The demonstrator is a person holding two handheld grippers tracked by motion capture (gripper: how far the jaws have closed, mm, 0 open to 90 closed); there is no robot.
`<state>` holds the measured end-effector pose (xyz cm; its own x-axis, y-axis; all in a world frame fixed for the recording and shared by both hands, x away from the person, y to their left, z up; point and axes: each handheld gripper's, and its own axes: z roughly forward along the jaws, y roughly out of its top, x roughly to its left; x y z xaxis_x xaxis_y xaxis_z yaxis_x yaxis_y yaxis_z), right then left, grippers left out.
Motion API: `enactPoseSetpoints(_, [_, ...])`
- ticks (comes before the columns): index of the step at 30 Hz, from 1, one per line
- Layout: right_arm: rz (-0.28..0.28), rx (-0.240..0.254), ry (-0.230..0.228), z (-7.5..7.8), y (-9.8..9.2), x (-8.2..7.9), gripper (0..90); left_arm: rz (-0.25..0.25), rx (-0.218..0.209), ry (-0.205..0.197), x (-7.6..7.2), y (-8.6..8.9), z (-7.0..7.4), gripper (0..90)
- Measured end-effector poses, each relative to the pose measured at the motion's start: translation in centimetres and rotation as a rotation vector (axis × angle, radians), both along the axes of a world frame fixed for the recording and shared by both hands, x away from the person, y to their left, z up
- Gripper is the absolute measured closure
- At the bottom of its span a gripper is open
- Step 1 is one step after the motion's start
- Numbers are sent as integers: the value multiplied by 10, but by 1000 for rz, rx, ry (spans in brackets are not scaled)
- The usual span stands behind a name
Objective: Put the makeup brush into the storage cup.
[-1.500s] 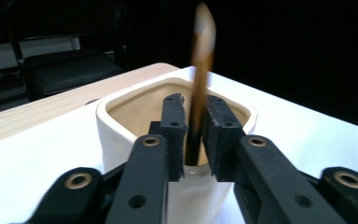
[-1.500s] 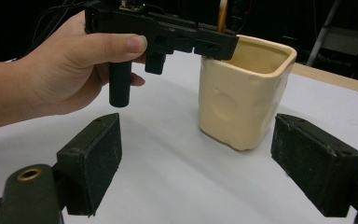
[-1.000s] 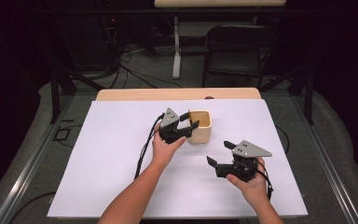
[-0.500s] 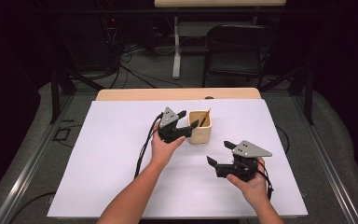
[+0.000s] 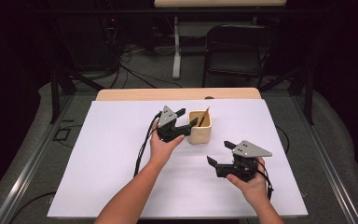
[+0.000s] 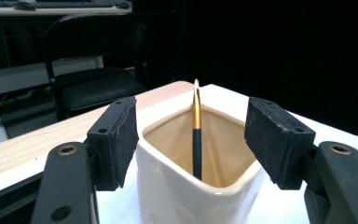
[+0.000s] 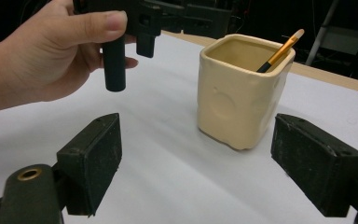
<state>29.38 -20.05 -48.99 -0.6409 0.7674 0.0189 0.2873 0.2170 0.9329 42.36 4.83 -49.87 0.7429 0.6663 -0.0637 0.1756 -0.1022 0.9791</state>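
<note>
Cup (image 5: 200, 132) unmarked, brush (image 6: 196, 135) inside, left gripper (image 5: 185, 120) open

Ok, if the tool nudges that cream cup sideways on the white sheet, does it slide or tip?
The cream ceramic cup looks squat, thick-walled and flat-based, so it will probably slide rather than tip. Its glaze looks smooth, so the pads may slip on it. The brush inside only leans on the rim, so it will likely shift or rattle.

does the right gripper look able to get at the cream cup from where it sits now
Probably yes. The right gripper has its jaws open, and bare white table cover lies between it and the cream cup. The left gripper sits at the cup's far side, so it may crowd a grasp.
</note>
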Motion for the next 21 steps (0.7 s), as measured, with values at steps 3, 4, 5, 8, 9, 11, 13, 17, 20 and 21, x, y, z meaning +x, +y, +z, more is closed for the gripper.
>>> enactPoseSetpoints(3, [0, 1, 0, 0, 1, 0, 159, 2, -11, -4, -1, 2, 4, 357])
enactPoseSetpoints(4, [1, -1, 0, 0, 1, 0, 159, 3, -12, -5, -1, 3, 5, 360])
enactPoseSetpoints(5, [1, -2, 2, 0, 1, 0, 159, 9, -17, -6, -1, 5, 6, 361])
enactPoseSetpoints(8, [1, -2, 2, -1, 1, 0, 159, 27, -30, -14, -1, 9, 11, 366])
enactPoseSetpoints(9, [2, -4, 2, -1, 1, 0, 159, 31, -32, -21, -1, 11, 12, 366])
enactPoseSetpoints(11, [3, -3, 2, -1, 1, 1, 159, 41, -41, -19, 0, 15, 14, 366])
enactPoseSetpoints(13, [2, -3, 3, -1, 1, 1, 159, 54, -44, -17, 0, 19, 16, 366])
enactPoseSetpoints(17, [2, -3, 3, -1, 1, 1, 159, 65, -39, -10, 1, 26, 20, 366])
enactPoseSetpoints(20, [2, -2, 2, -1, 1, 1, 159, 66, -44, -12, 0, 30, 22, 370])
enactPoseSetpoints(21, [2, -2, 3, -1, 1, 1, 159, 67, -45, -13, 0, 32, 23, 372])
